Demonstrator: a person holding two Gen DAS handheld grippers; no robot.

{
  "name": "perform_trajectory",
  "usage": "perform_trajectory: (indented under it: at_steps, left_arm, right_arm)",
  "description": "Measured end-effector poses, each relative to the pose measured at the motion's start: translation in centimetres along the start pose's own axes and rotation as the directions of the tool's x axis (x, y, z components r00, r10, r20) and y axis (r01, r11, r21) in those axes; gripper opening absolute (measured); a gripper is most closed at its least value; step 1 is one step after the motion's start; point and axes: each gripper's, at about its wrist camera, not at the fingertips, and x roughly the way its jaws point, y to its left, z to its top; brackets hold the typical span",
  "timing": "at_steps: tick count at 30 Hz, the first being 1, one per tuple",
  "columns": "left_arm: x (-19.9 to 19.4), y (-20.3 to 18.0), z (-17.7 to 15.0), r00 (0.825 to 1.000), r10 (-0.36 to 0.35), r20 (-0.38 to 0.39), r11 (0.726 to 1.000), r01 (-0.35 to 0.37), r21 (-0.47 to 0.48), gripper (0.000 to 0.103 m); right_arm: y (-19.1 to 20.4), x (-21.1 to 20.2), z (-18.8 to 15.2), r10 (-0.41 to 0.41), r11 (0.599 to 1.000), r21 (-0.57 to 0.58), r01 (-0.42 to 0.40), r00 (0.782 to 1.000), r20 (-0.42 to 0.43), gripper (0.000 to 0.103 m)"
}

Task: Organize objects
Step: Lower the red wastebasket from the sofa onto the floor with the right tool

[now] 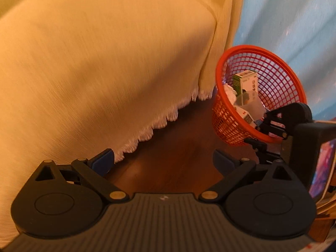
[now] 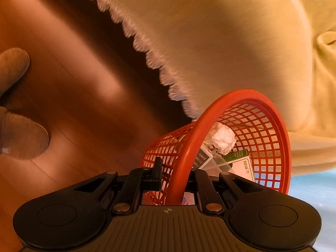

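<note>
Basket (image 2: 231,145) rim sits pinched in my right gripper (image 2: 178,180): one finger is outside the red mesh wall, the other inside, so the jaws stand narrow on the near rim. From the left wrist view I see the same red basket (image 1: 273,88) tilted, its mouth facing back toward my left side, with the right gripper (image 1: 271,126) clamped at its lower rim. I can't tell for certain whether the basket's base touches the wooden floor (image 2: 73,88) or hangs just above it. Inside lie a crumpled white paper (image 2: 222,138), a green-and-white box (image 1: 245,82) and other small cartons. My left gripper (image 1: 163,159) is spread wide and empty, pointing at the floor beside the fringed edge of the pale cloth (image 1: 105,63). The basket lies ahead and to the right of it, near but apart. My judgement: the right hand owns the coming move, and the basket's axis from base to mouth leans toward the cloth, so contents could spill if it tips further.
</note>
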Motion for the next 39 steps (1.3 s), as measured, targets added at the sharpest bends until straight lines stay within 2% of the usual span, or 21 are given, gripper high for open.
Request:
perform_trajectory:
  at_steps: [3,8,13,25,30,32,34,36,39]
  left_arm:
    - [4.1,0.2,-2.3,1.0,0.011,-0.005,1.0,-0.011,0.019,0.098]
    - [10.3,0.7,-5.2,0.997,0.072,-0.011,0.997,-0.072,0.018,0.098]
    - [14.1,1.8,-6.7,0.996,0.089,-0.024,0.996,-0.089,-0.015,0.098]
    - [17.2,2.4,-8.0,0.992,0.114,-0.056,0.991,-0.117,-0.059,0.098]
    - [17.6,2.8,-7.8,0.992,0.107,-0.059,0.992,-0.111,-0.062,0.098]
    - [17.5,2.9,-7.8,0.992,0.106,-0.061,0.992,-0.11,-0.066,0.098]
    - [17.4,3.0,-7.8,0.993,0.105,-0.062,0.992,-0.109,-0.069,0.098]
    - [17.2,2.9,-7.8,0.993,0.104,-0.059,0.992,-0.108,-0.067,0.098]
    - [16.8,2.7,-7.8,0.993,0.105,-0.056,0.993,-0.108,-0.056,0.098]
  right_arm:
    - [1.7,4.6,0.6,0.009,1.0,0.013,-0.009,1.0,0.011,0.007]
    - [3.4,11.3,1.6,0.013,1.0,0.014,-0.014,0.999,0.041,0.007]
    - [4.2,15.4,2.4,0.005,1.0,0.021,-0.006,0.998,0.062,0.008]
    - [4.1,17.3,2.1,0.01,0.998,0.067,-0.018,0.992,0.124,0.012]
    - [4.2,17.8,2.0,0.014,0.997,0.074,-0.023,0.993,0.118,0.015]
    - [4.1,18.3,2.1,0.018,0.997,0.071,-0.025,0.996,0.092,0.025]
    - [3.9,18.5,1.9,0.033,0.996,0.084,-0.039,0.997,0.077,0.055]
    - [3.7,18.3,1.8,0.03,0.994,0.1,-0.037,0.997,0.075,0.062]
    - [3.6,17.0,1.3,0.002,0.994,0.11,-0.011,0.996,0.084,0.063]
